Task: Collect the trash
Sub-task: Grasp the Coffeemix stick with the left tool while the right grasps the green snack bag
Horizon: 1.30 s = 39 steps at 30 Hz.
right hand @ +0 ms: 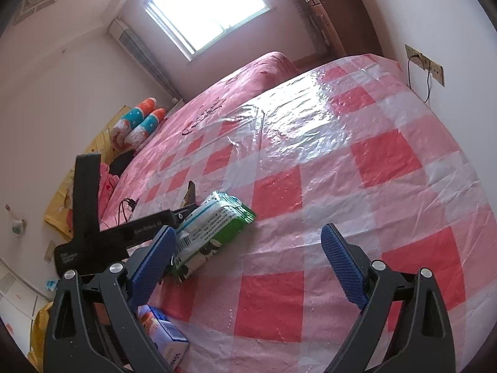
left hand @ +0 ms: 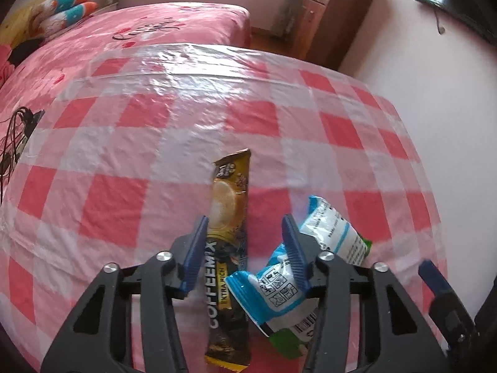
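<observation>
Left gripper (left hand: 245, 233): jaws apart, holding nothing, straddling coffee sachet (left hand: 228, 248) on checked plastic sheet (left hand: 124, 155). Blue-and-white wrapper (left hand: 326, 248) lay against its right finger. Right gripper (right hand: 248, 248): wide open, empty; small carton (right hand: 164, 335) beneath its left finger.

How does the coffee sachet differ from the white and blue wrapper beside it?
The coffee sachet is narrow, gold and black, and lies straight and flat; the white and blue wrapper is wider and crumpled. The sachet lies between the open left gripper fingers; the wrapper lies partly under its right finger. Both rest on the checked cloth.
</observation>
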Each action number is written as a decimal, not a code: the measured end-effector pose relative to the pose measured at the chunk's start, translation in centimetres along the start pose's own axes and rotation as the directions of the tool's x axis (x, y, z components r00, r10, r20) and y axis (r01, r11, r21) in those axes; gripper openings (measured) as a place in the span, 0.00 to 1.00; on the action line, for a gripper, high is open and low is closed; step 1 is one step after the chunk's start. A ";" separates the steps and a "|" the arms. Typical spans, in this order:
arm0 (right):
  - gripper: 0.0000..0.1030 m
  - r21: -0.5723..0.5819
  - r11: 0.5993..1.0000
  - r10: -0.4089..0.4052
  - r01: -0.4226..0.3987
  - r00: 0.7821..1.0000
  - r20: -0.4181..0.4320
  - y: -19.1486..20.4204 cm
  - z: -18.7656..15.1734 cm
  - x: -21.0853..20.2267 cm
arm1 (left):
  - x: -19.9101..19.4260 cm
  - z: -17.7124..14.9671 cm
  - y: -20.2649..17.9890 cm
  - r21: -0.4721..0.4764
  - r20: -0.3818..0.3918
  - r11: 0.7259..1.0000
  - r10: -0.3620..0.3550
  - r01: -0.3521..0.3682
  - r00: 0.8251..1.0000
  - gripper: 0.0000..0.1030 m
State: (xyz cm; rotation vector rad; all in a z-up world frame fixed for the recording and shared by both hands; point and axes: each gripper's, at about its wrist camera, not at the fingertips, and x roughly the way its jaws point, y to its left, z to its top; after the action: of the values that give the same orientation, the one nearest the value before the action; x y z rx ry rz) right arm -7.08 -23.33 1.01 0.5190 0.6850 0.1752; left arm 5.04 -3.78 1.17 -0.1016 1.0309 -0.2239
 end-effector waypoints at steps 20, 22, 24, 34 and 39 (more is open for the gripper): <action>0.91 -0.127 0.990 -0.068 0.059 0.995 -0.069 2.9 -1.0 3.0 | -2.3 -2.4 1.6 -0.028 0.038 0.999 -0.040 0.041 0.998 0.17; 0.91 -0.140 0.988 -0.074 0.062 0.994 -0.076 3.3 -1.0 3.4 | -2.9 -2.5 2.5 -0.050 0.052 0.997 -0.049 0.051 0.997 0.17; 0.91 -0.160 0.984 -0.090 0.077 0.993 -0.081 3.8 -1.0 4.0 | -3.3 -2.5 3.1 -0.059 0.063 0.997 -0.053 0.057 0.997 0.17; 0.89 -0.242 0.963 -0.154 0.122 0.981 -0.121 6.1 -1.3 6.8 | -6.0 -3.4 6.4 -0.118 0.112 0.988 -0.086 0.099 0.990 0.17; 0.80 -0.284 0.942 -0.221 0.181 0.968 -0.116 7.0 -1.3 8.0 | -7.4 -4.1 8.2 -0.142 0.132 0.982 -0.109 0.127 0.985 0.17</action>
State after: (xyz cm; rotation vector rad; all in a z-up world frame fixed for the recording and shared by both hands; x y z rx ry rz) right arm -1.71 -14.25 -0.67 0.1712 0.8387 0.1119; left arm -1.00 5.95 3.74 -0.3107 0.9185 -0.2446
